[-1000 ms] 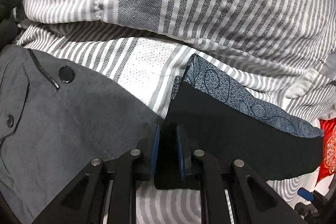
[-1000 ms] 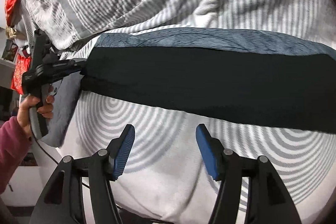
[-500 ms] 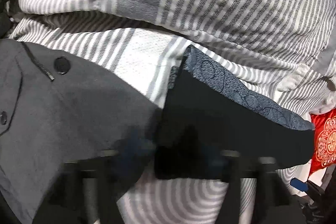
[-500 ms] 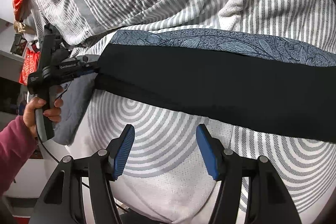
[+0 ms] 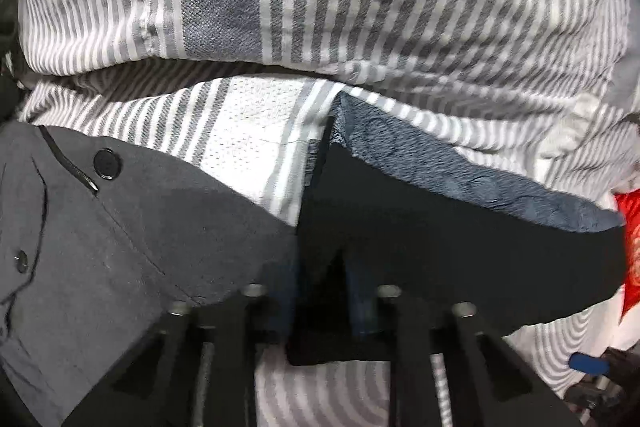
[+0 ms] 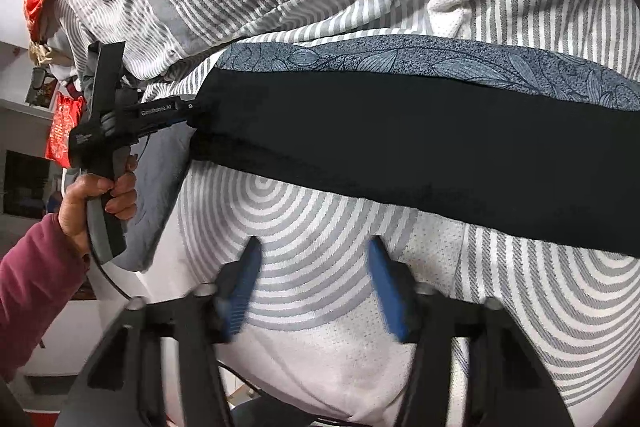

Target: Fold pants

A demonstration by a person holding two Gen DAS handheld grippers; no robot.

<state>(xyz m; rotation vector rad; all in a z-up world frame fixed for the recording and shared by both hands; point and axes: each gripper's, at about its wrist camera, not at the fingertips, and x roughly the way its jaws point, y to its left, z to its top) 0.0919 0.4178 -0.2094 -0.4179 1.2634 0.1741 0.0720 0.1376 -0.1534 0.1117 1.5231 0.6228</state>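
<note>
One lengthwise fold apparently done | black pants (image 6: 400, 143) stretched flat across striped bedding (image 6: 320, 239) | left gripper (image 5: 320, 301) clamped on pants end | right gripper (image 6: 312, 287) just narrowed, empty, short of pants' near edge | crosswise folds left

The left black hand-held gripper (image 5: 324, 303) points steeply downward, its blue-padded jaws having just snapped together on the end of the long black folded pants (image 6: 400, 139); in its own view the fingers are smeared by motion blur. From the right wrist view, a hand (image 6: 98, 203) in a maroon sleeve (image 6: 32, 291) wraps its fingers around that gripper's grey handle. The right black hand-held gripper (image 6: 314, 287) tilts downward too, its blue pads (image 6: 244, 283) parted with nothing between them, the jaws having just been narrowing.
</note>
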